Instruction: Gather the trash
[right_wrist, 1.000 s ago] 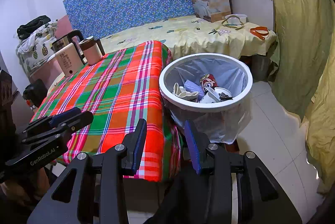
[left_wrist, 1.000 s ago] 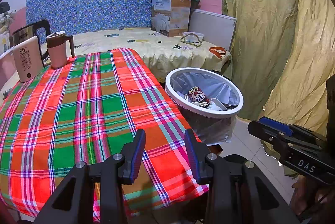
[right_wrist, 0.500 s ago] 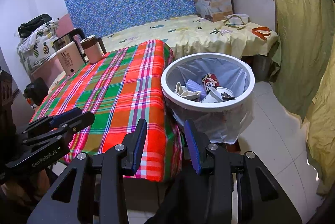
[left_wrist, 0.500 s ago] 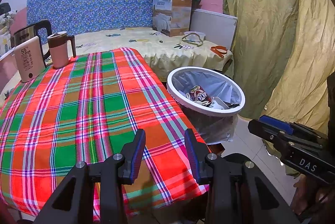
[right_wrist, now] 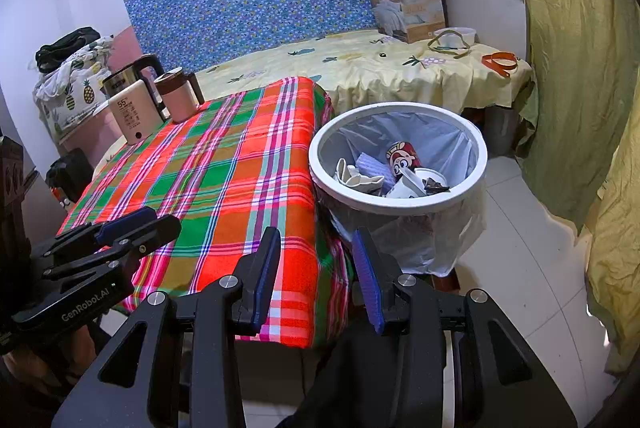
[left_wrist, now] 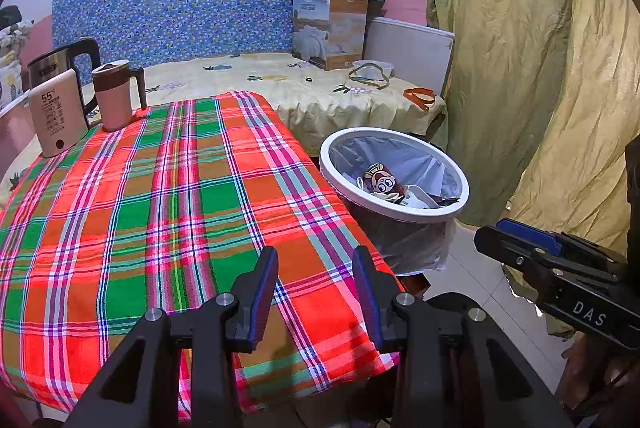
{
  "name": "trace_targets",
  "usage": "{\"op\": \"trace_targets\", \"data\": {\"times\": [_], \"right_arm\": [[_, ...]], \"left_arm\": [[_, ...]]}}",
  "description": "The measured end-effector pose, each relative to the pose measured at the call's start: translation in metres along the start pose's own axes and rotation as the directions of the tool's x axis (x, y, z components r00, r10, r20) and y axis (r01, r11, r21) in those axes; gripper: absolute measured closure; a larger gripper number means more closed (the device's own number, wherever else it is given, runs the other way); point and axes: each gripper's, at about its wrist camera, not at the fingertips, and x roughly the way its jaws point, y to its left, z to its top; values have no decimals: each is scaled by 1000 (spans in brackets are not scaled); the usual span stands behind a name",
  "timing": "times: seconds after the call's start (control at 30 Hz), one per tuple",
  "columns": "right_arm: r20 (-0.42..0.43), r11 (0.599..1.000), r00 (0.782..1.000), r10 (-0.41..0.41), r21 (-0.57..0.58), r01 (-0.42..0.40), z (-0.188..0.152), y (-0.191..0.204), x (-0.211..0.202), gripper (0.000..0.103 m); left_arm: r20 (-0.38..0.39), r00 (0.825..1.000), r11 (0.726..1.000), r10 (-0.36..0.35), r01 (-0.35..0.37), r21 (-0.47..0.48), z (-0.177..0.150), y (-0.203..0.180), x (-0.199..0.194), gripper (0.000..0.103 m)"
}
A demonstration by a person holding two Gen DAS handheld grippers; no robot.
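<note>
A white-rimmed trash bin [right_wrist: 400,206] lined with a clear bag stands on the floor beside the table; it also shows in the left wrist view as the bin [left_wrist: 394,214]. Inside lie a can with a cartoon face [right_wrist: 401,156], a white paper cup [right_wrist: 412,184], crumpled pale wrappers [right_wrist: 356,178] and a bluish piece. My left gripper [left_wrist: 316,260] hovers open over the near edge of the plaid tablecloth [left_wrist: 160,196], nothing between its fingers. My right gripper [right_wrist: 318,242] is open and empty, above the table's corner, short of the bin.
A kettle [left_wrist: 64,68], a cream device marked 55 [left_wrist: 56,116] and a pink mug [left_wrist: 114,96] stand at the table's far left. Behind is a bed with a yellow sheet [left_wrist: 304,88], a cardboard box [left_wrist: 328,24] and straps. An olive curtain [left_wrist: 520,48] hangs on the right.
</note>
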Motion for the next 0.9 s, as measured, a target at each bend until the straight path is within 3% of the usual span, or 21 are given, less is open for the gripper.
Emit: {"op": "trace_targets", "data": {"times": [0.9], "right_arm": [[1, 1000, 1000, 8, -5, -7, 1, 5, -2, 63]], "left_arm": [[17, 1000, 1000, 5, -5, 15, -7, -6, -3, 65]]}}
